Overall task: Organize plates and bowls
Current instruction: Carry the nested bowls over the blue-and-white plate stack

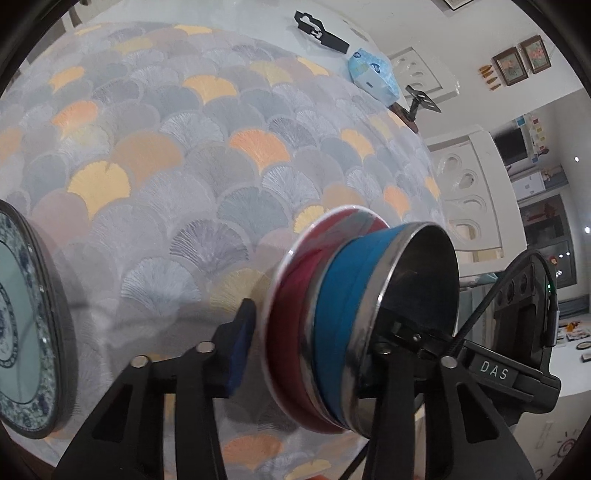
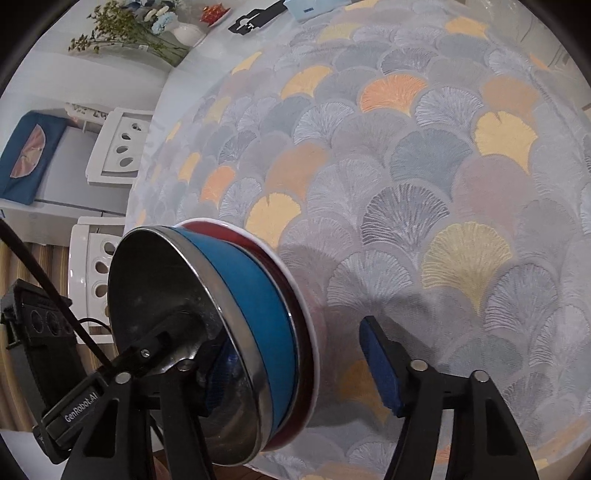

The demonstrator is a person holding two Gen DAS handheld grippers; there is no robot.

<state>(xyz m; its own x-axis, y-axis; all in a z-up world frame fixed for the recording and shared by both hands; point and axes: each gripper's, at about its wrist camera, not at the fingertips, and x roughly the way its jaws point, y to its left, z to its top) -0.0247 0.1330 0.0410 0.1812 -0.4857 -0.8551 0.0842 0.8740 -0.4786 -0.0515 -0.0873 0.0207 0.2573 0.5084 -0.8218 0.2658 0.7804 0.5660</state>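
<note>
A blue bowl with a steel inside sits nested in a red bowl with a white rim, on the fan-patterned tablecloth. My left gripper straddles the stack's wall. Its blue pad stands a narrow gap off the red bowl, and its other finger is down inside. My right gripper straddles the blue bowl and red bowl from the opposite side. One of its fingers is inside the bowl, while the outer pad stands clearly apart. A blue-and-white plate lies at the far left.
The stack sits near the table's edge. White chairs stand just beyond the table. A blue tissue pack and a black flat piece lie at the far end. A flower vase stands past the table.
</note>
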